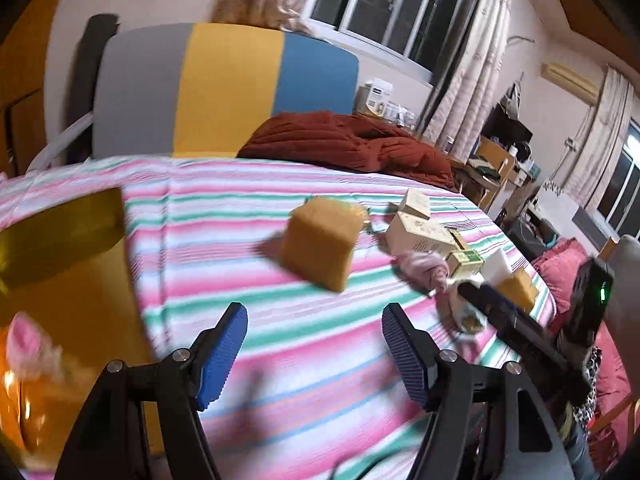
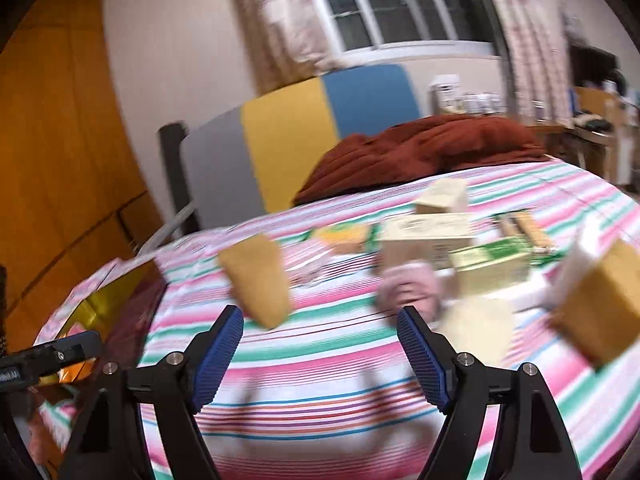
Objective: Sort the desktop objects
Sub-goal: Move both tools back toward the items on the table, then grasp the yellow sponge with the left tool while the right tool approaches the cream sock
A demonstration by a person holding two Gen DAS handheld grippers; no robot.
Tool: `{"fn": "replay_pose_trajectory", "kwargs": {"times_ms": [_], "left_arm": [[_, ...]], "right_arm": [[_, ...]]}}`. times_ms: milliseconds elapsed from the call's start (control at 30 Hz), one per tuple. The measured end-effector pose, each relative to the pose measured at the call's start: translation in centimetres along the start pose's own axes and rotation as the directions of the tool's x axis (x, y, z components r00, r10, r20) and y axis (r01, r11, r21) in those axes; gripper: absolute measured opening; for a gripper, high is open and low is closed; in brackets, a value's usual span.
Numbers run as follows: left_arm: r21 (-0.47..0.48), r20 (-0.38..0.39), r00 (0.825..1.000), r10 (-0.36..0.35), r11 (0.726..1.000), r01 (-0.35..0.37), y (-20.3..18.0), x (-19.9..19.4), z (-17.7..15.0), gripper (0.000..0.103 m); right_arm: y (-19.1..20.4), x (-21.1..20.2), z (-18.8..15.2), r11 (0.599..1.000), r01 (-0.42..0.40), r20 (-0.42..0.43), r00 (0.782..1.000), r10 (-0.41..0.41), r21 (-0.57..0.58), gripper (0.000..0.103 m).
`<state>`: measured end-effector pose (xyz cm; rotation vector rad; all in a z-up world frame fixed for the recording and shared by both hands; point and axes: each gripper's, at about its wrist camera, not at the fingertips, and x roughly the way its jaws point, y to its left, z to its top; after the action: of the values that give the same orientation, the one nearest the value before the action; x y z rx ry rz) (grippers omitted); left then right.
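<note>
A tan sponge block (image 1: 320, 242) lies on the striped cloth ahead of my left gripper (image 1: 314, 318), which is open and empty. It also shows in the right wrist view (image 2: 260, 278), just ahead and left of my right gripper (image 2: 320, 322), also open and empty. To the right sit cream boxes (image 1: 422, 234), a green box (image 1: 466, 260), a pink cloth bundle (image 1: 424, 268) and a second tan sponge (image 2: 600, 308). A gold tray (image 1: 60, 232) stands at the left. The right gripper appears in the left wrist view (image 1: 476, 296).
A red quilt (image 1: 352, 142) lies at the far side of the striped cloth (image 1: 304, 360). A grey, yellow and blue chair back (image 1: 224, 88) stands behind it. Desks with clutter (image 1: 500, 160) and a window are at the right. A wooden wardrobe (image 2: 52, 152) is at the left.
</note>
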<state>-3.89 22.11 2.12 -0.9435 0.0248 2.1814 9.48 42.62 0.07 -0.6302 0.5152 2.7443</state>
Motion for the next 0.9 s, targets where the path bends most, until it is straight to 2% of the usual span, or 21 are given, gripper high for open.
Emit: {"fn": "replay_pose_trajectory", "kwargs": {"times_ms": [100,200,333,533,667,900], "left_arm": [[0.028,-0.013,1.000,0.015,0.999,-0.015,-1.6,2.1,2.0,0.071],[0.036,-0.021,0.999,0.038,0.999,-0.037,-2.2,4.0,3.6,0.071],[-0.003,-0.035,0.999,0.040,0.999,-0.040,-2.2,6.4,6.1,0.071],[-0.041,-0.090,0.996,0.026,0.999,-0.030,-2.5,11.5,9.3,0.071],[-0.049,-0.166,0.986,0.031,0.998,-0.039,-1.9,14.5,9.2,0.067],[0.099,-0.081,0.985,0.150,0.985,-0.142,-2.7,11.4,5.4,0.066]], "right_arm": [[-1.1,0.1,-0.5,1.000,0.012,0.006,1.000,-0.012,0.007,0.080],[-0.3,0.9,-1.7,0.999,0.000,-0.016,1.000,-0.001,-0.054,0.080],[0.2,1.9,-3.1,0.995,-0.036,-0.034,0.999,0.033,-0.094,0.080],[-1.7,2.7,-3.7,0.994,-0.107,-0.050,0.993,0.107,-0.003,0.080],[-1.8,2.7,-4.0,0.991,-0.136,-0.042,0.990,0.136,0.007,0.080],[-2.0,2.6,-4.1,0.986,-0.164,-0.029,0.986,0.164,0.019,0.083]]}}
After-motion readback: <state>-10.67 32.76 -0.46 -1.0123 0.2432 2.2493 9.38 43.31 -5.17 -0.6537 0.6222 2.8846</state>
